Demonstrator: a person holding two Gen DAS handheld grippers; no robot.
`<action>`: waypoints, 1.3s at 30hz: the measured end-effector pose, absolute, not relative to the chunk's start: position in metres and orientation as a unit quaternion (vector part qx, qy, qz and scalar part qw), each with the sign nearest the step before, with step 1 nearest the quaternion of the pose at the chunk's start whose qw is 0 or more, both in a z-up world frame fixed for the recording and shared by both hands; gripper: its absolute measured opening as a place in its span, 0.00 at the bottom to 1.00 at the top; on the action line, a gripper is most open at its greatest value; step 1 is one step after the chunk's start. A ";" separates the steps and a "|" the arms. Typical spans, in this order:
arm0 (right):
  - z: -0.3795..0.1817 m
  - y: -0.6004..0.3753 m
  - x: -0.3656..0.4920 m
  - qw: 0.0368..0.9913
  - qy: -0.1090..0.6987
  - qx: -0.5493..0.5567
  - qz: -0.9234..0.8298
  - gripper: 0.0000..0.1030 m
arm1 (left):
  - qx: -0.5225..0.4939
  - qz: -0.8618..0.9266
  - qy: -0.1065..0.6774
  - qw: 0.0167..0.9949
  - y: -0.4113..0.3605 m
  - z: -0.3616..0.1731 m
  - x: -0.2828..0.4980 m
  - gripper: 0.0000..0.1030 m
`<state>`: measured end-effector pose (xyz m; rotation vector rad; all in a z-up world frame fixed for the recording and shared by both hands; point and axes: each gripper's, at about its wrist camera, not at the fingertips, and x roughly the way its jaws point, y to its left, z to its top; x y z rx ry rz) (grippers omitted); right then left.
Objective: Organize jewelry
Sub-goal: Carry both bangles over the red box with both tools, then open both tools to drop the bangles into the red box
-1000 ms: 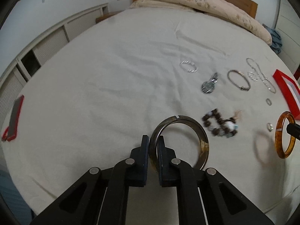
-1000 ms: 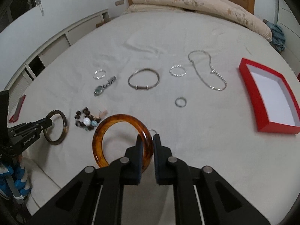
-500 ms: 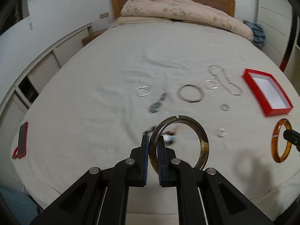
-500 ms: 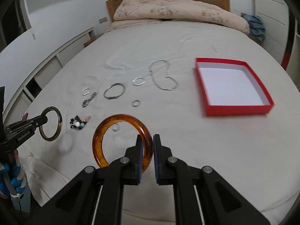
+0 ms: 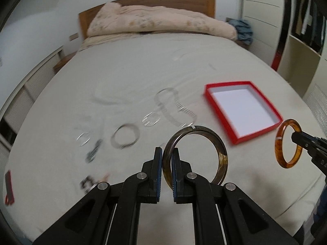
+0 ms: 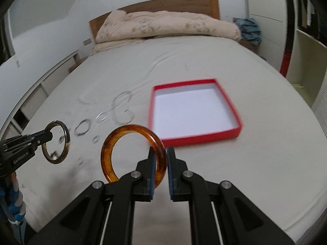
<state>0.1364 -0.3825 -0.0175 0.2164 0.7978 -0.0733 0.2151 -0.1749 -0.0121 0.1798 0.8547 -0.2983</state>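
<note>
- Here the left claw [image 5: 167,161] is clamped on the rim of a dark bangle [image 5: 195,155], a smooth, glossy hoop of smoky brown with a paler amber patch on its right side, held upright above the bed [image 5: 143,71].
- The right claw [image 6: 159,161] grips an amber bangle [image 6: 132,153], thick and rounded, mottled like tortoiseshell, standing on edge in the air to the left of the claw's fingers.
- In the left wrist view the amber bangle hangs at the far right, just beyond the near right corner of the red box [image 5: 243,110].
- The red box is a shallow square tray of card with a plain white floor, lying flat on the bed's pale, lightly creased sheet, to the right of the scattered jewelry.
- Left of the box, blurred by motion, lie a thin silver chain [image 5: 173,108] in a loose loop, a silver ring-shaped bracelet [image 5: 125,137] and smaller metal rings [image 5: 151,119].
- A rumpled, floral, cream quilt [image 6: 167,26] is heaped at the far end against a wooden headboard [image 6: 155,6].
</note>
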 end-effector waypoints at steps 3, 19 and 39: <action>-0.017 -0.411 0.152 0.917 0.379 0.113 -0.052 0.09 | 0.092 -0.163 0.404 0.896 -0.213 -0.010 0.235 0.08; -0.097 -0.508 0.255 0.892 0.420 0.146 -0.085 0.09 | 0.126 -0.214 0.450 0.858 -0.370 -0.094 0.328 0.08; -0.100 -0.499 0.250 0.885 0.451 0.065 -0.097 0.40 | 0.084 -0.199 0.443 0.870 -0.359 -0.085 0.310 0.40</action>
